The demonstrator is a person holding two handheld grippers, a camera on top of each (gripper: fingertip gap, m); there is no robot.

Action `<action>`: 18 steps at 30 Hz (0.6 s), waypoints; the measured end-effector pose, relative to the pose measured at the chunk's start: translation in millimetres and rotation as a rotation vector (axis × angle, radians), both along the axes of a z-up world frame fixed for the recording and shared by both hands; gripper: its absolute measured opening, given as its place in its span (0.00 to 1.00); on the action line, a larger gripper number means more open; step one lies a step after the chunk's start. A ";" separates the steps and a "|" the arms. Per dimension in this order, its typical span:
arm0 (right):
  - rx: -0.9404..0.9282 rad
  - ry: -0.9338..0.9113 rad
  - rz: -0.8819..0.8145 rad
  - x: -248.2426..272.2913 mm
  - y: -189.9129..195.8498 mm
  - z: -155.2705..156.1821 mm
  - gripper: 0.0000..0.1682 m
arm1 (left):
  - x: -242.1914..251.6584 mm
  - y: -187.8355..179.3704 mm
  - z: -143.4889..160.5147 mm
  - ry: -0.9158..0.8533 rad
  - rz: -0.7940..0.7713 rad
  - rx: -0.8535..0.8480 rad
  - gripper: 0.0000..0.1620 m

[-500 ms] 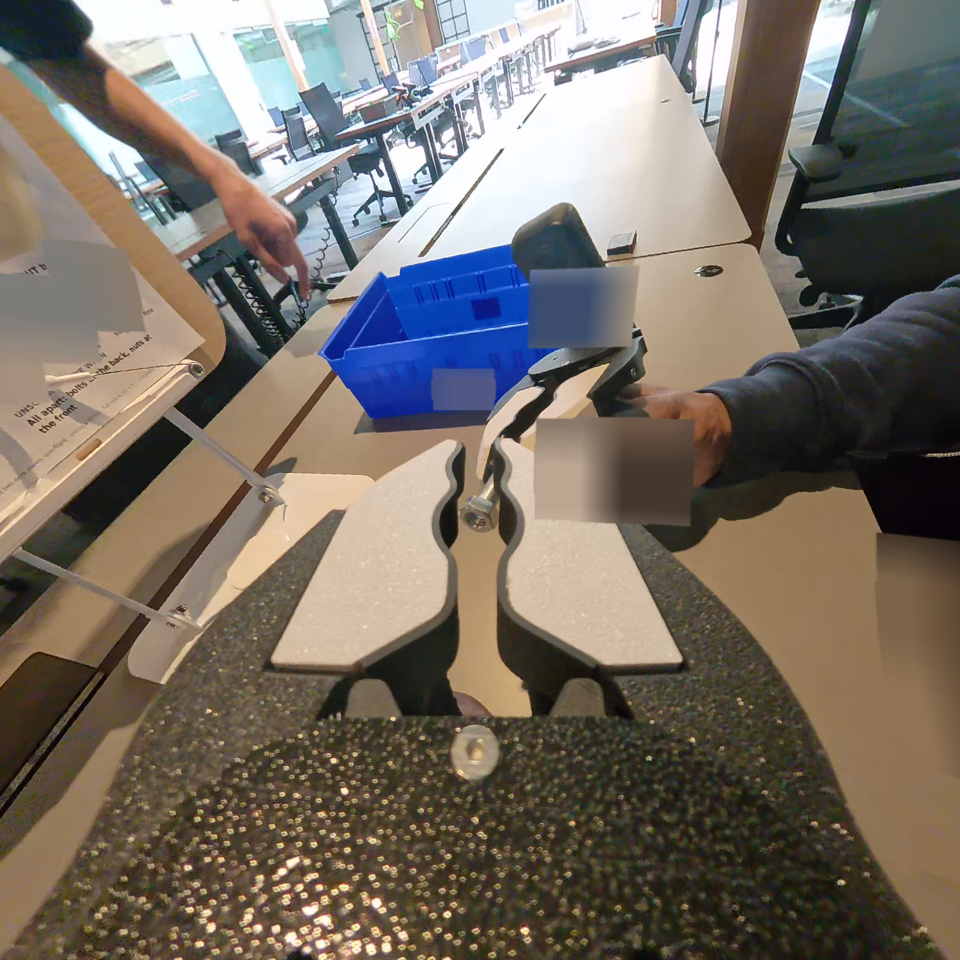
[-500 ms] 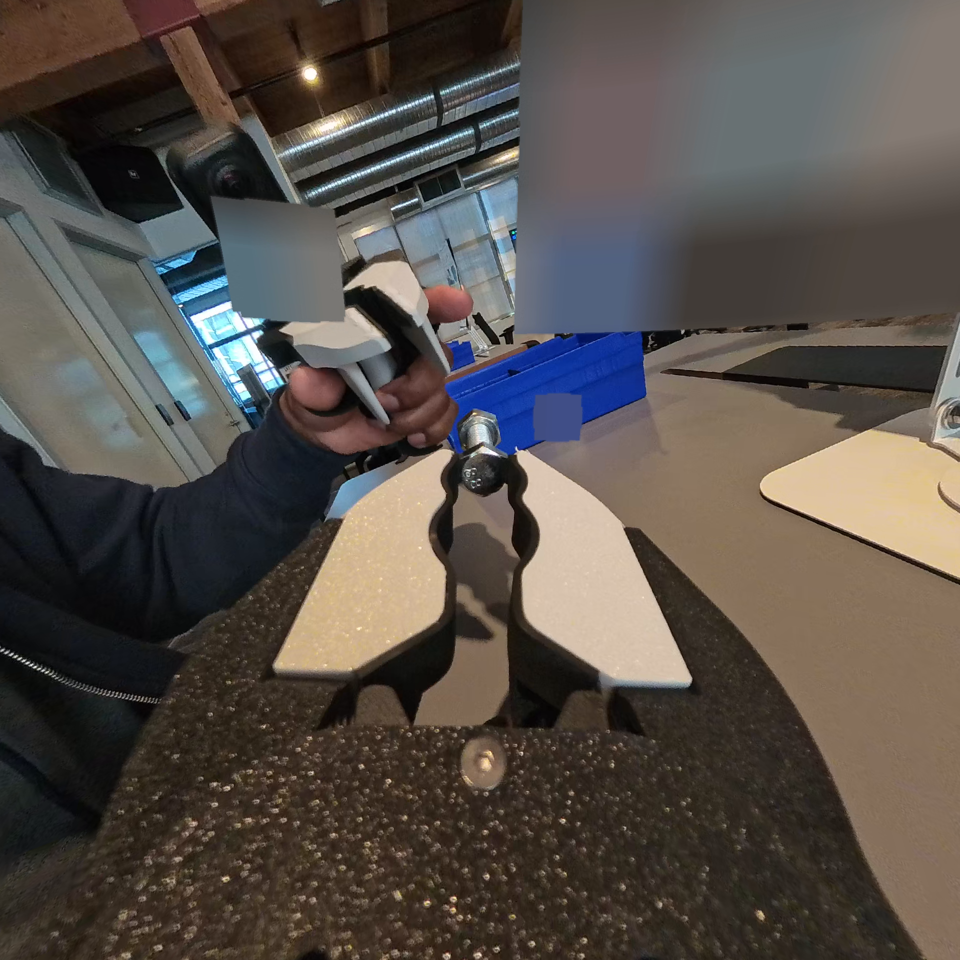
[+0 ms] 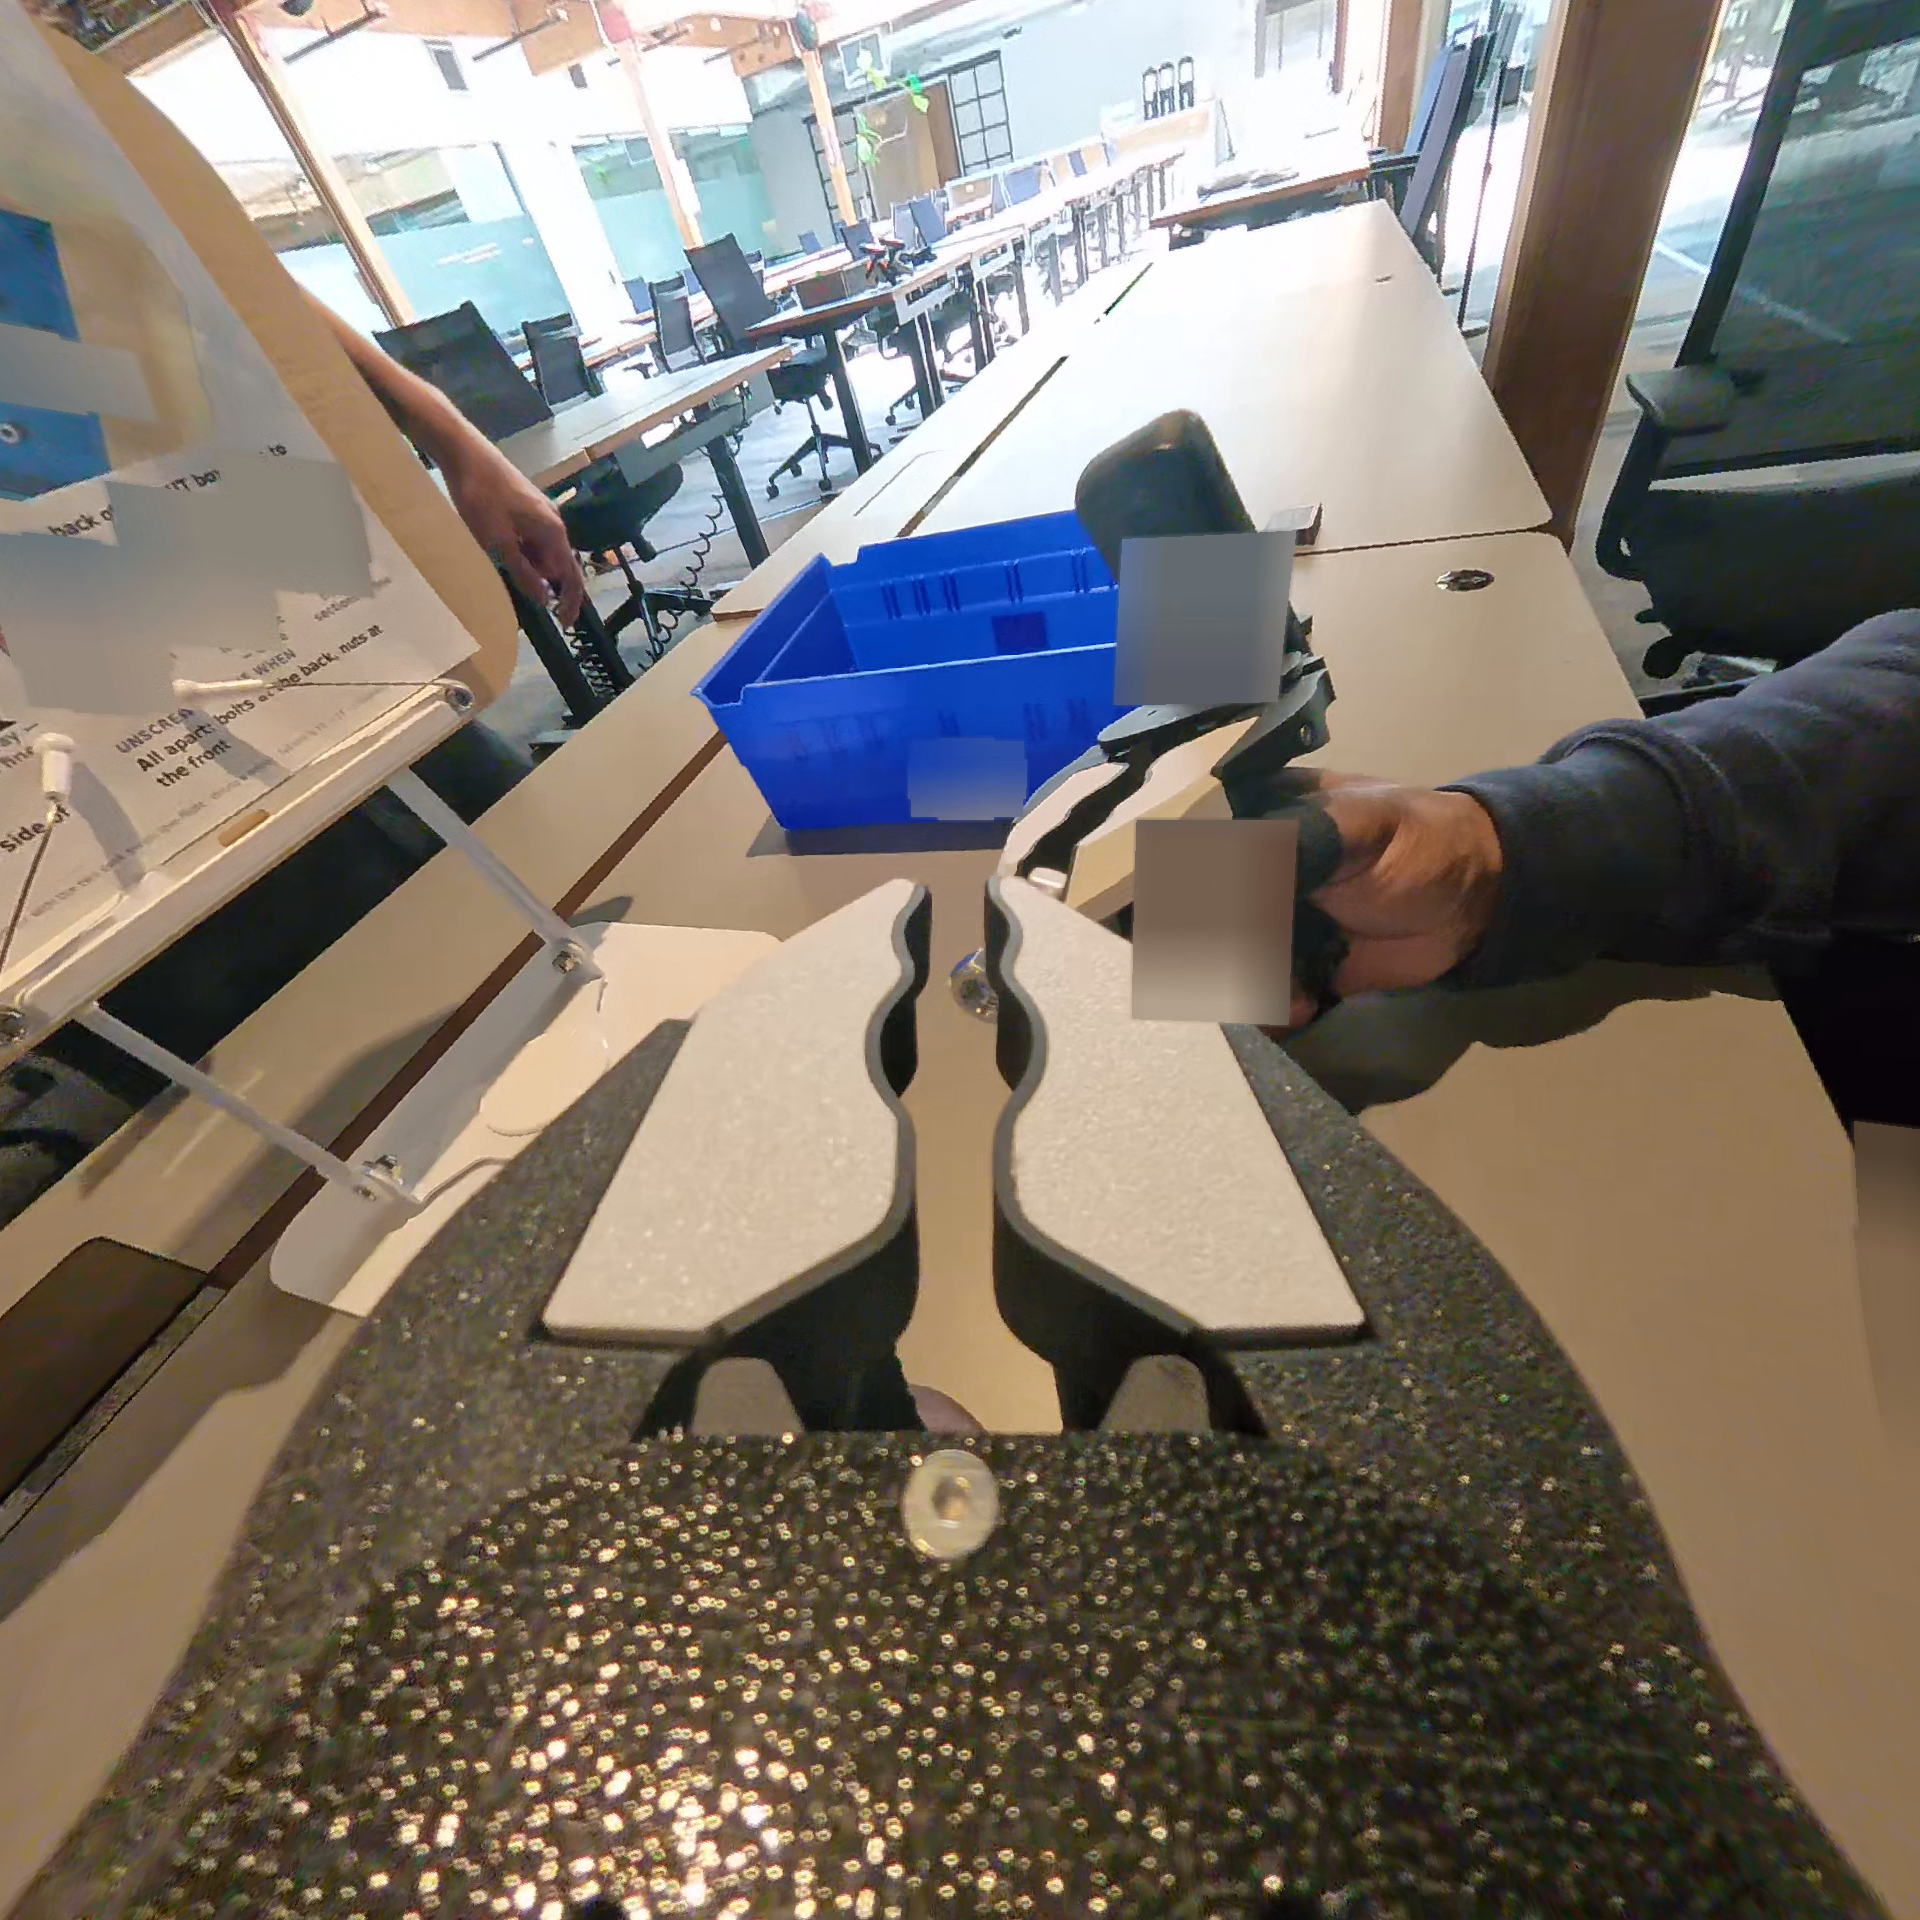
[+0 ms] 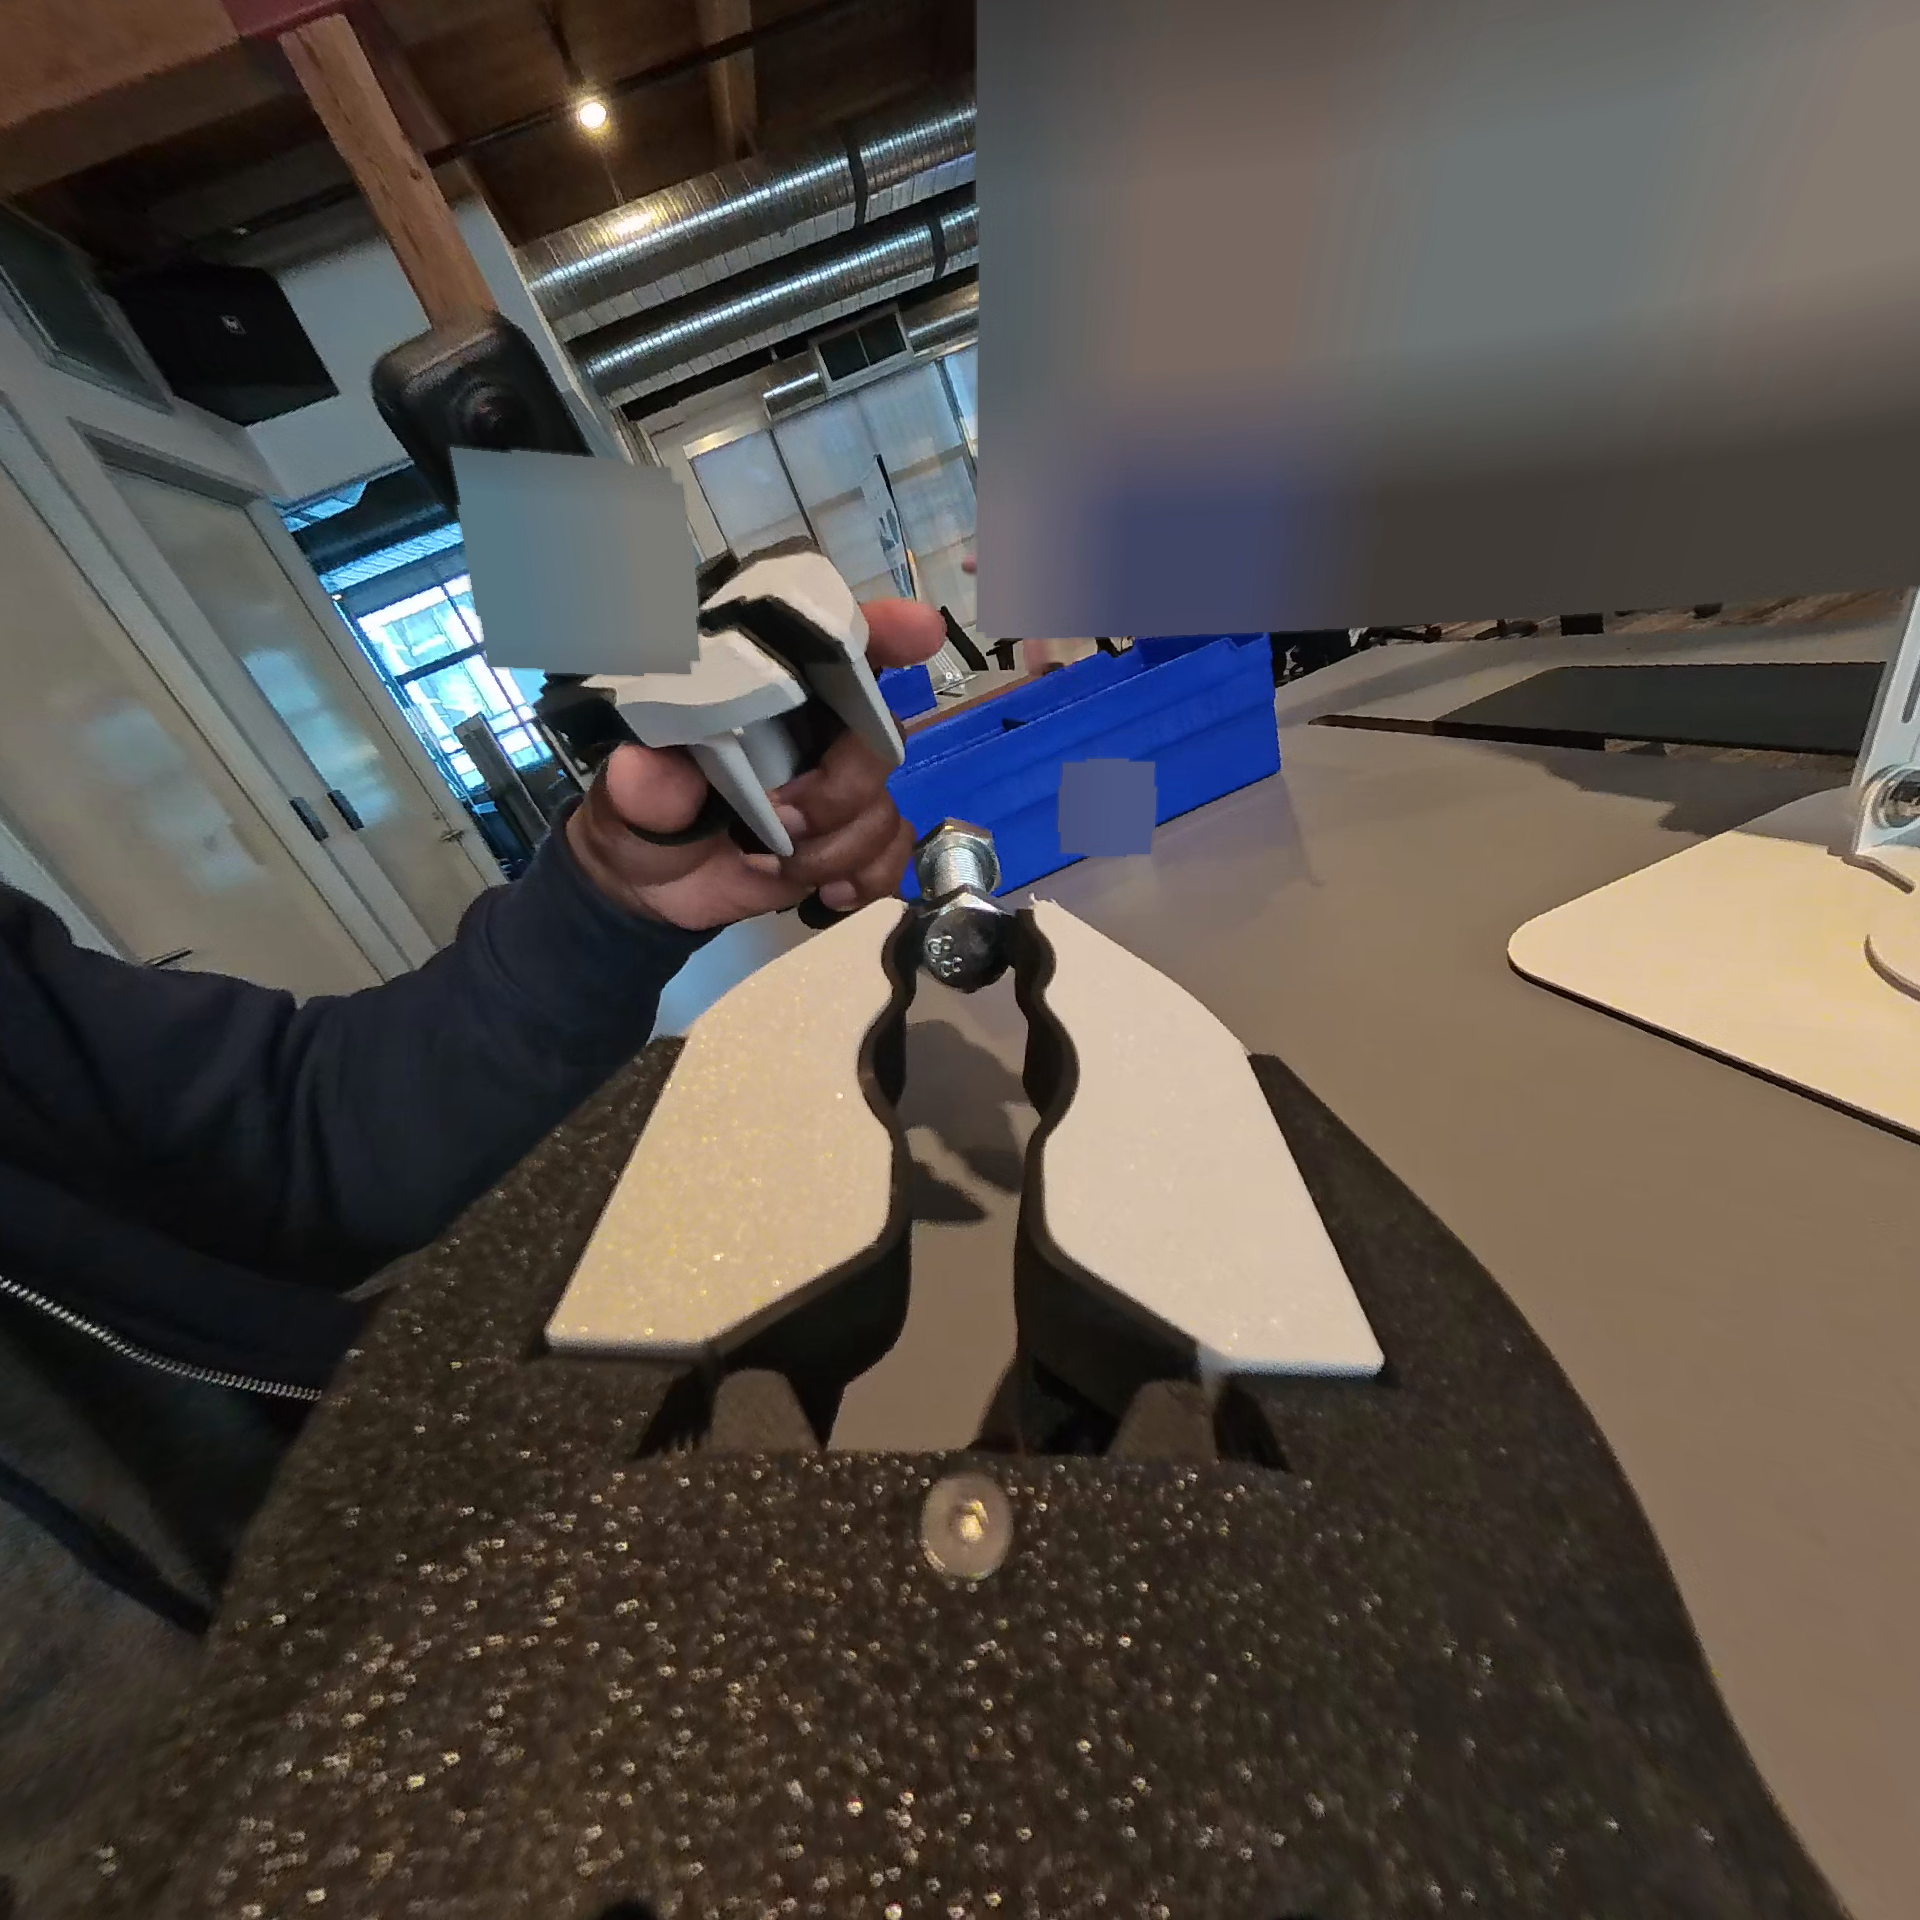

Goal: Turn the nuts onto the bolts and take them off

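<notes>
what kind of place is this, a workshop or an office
Most likely an open-plan office: rows of long desks with black swivel chairs fill the room, and bare ventilation ducts run under the ceiling.

The bolt [image 4: 961, 940] and its nut [image 4: 956, 834] are bright, shiny metal. The bin [image 3: 914, 675] is glossy blue plastic. The table [image 3: 1507, 1299] looks smooth and matt. The right gripper [image 4: 964, 914] has grainy white fingers [image 4: 748, 1143] (its black body sparkles).

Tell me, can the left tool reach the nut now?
Probably yes: the left tool is open, and the nut sits exposed at the far end of the bolt, which the right tool grips by its head.
</notes>
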State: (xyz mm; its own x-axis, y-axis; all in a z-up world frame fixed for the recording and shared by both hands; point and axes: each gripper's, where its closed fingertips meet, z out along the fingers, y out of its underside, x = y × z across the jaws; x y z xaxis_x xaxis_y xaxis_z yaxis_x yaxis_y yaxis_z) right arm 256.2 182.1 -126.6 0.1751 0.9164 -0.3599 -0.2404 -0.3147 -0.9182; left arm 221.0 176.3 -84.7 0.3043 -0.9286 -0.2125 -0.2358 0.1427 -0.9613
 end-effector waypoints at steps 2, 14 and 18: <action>0.000 -0.002 -0.003 -0.2 0.4 -0.6 0.10 | -2.2 0.1 -0.8 -0.002 0.000 -0.001 0.06; -0.005 -0.014 -0.006 -1.6 3.2 -5.0 0.10 | -9.2 3.9 -5.4 -0.036 0.000 -0.012 0.06; 0.003 -0.015 -0.008 -1.1 2.6 -4.5 0.10 | -9.5 4.3 -5.1 -0.046 -0.006 0.002 0.06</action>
